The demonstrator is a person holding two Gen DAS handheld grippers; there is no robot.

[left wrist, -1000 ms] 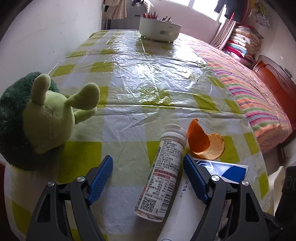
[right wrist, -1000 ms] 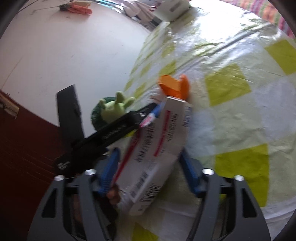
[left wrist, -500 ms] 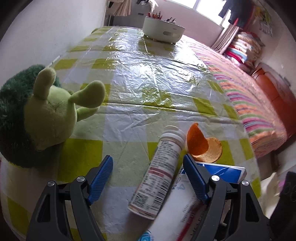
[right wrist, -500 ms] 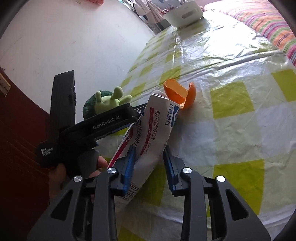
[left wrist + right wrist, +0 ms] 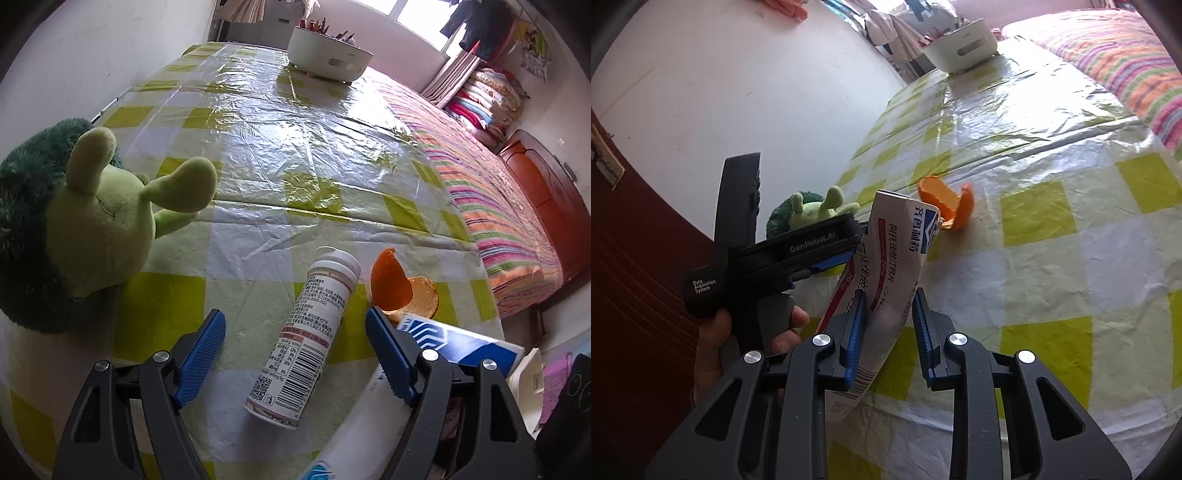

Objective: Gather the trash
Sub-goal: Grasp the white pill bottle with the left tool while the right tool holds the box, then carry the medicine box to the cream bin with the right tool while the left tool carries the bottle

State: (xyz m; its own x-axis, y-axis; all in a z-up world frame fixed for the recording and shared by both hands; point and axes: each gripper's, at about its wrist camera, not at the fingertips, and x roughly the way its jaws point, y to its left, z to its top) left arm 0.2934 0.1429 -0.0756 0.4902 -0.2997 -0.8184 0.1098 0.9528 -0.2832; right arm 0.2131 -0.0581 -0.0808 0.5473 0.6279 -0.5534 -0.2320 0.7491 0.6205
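Note:
A white pill bottle with a barcode label lies on the checked tablecloth, between the wide-open jaws of my left gripper, untouched. Just right of it sits a curled orange peel. My right gripper is clamped on a white, blue and red medicine box; its jaws are closing in, and the pads squeeze the box's sides until they buckle. The box stands tilted above the cloth's near edge, and its blue end shows behind my left gripper's right finger. The peel lies just beyond the box.
A green plush toy sits at the table's left edge against the white wall. A white basket of small items stands at the far end. Striped bedding runs along the right. A hand holds the left gripper's handle.
The right gripper's jaws have shut on the medicine box, crushing its sides, and the box now stands more upright. The left gripper stays open around the bottle, barely shifted.

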